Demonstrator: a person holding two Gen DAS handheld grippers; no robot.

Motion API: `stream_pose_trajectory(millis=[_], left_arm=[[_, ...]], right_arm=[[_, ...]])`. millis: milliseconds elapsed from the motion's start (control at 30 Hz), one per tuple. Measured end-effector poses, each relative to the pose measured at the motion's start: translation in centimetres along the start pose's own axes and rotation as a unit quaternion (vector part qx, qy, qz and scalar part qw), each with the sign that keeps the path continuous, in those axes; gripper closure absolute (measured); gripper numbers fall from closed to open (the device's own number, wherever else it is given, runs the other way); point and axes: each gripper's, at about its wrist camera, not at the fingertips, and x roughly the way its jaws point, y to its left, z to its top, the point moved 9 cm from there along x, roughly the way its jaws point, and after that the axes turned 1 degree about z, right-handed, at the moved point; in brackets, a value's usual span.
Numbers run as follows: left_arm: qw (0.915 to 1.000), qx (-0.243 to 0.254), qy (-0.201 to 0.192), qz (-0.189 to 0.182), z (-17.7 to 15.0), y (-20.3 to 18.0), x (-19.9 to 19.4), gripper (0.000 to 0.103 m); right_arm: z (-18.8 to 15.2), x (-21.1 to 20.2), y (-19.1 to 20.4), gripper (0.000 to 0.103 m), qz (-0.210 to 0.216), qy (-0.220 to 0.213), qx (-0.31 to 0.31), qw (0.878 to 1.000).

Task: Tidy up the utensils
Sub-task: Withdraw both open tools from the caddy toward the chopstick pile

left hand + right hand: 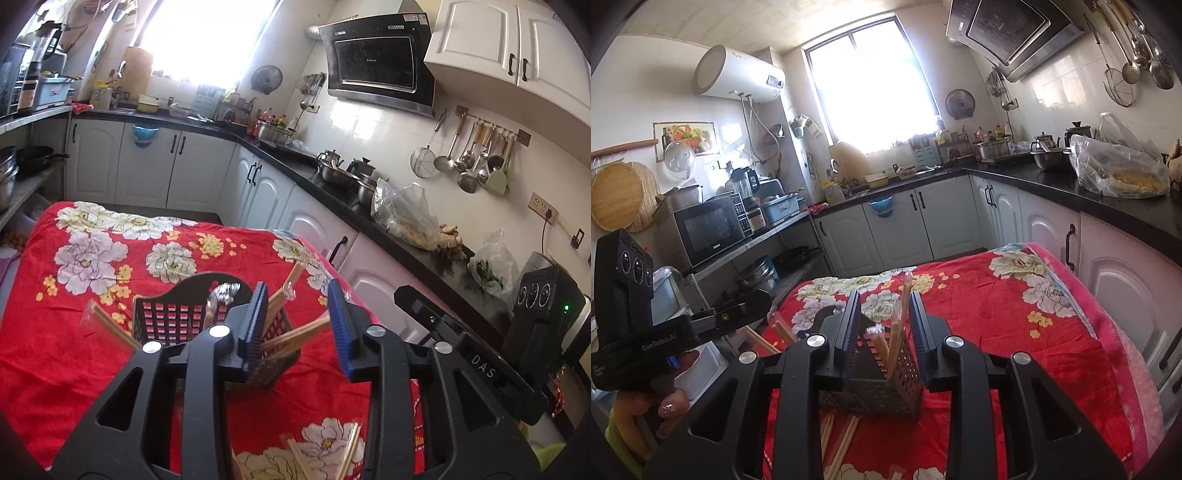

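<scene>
A black caddy (pixel 170 317) stands on the red cloth (pixel 74 354), holding wrapped chopsticks (pixel 295 334) and perhaps a spoon (pixel 221 295). Both grippers (pixel 299 325) (pixel 882 328) are released, gripping nothing; more chopsticks (pixel 842 446) lie loose in front of the caddy.

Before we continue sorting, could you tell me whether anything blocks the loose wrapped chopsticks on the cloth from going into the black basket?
Nothing visible does. The loose chopsticks lie on the cloth just in front of the black basket, whose open top already holds other chopsticks but has room.
</scene>
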Motion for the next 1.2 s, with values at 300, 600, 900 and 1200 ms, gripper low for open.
stream_pose_trajectory(millis=[300,600,900,1200], left_arm=[[0.9999,-0.016,0.004,0.003,-1.3,0.8,-1.3,0.061],[0.9994,-0.032,0.002,0.007,-2.8,1.6,-2.8,0.039],[0.9993,-0.036,0.001,0.014,-3.9,2.1,-4.0,0.012],[0.9988,-0.042,0.009,0.024,-5.2,2.9,-4.6,0.011]], right_arm=[[-0.8,-1.8,0.2,0.068,-0.003,0.003,-0.003,1.000],[-2.2,-3.2,0.3,0.057,-0.006,0.014,-0.003,1.000],[-3.9,-3.8,0.7,0.052,-0.006,0.030,-0.008,0.999],[-5.7,-3.8,1.5,0.050,0.000,0.051,-0.018,0.999]])
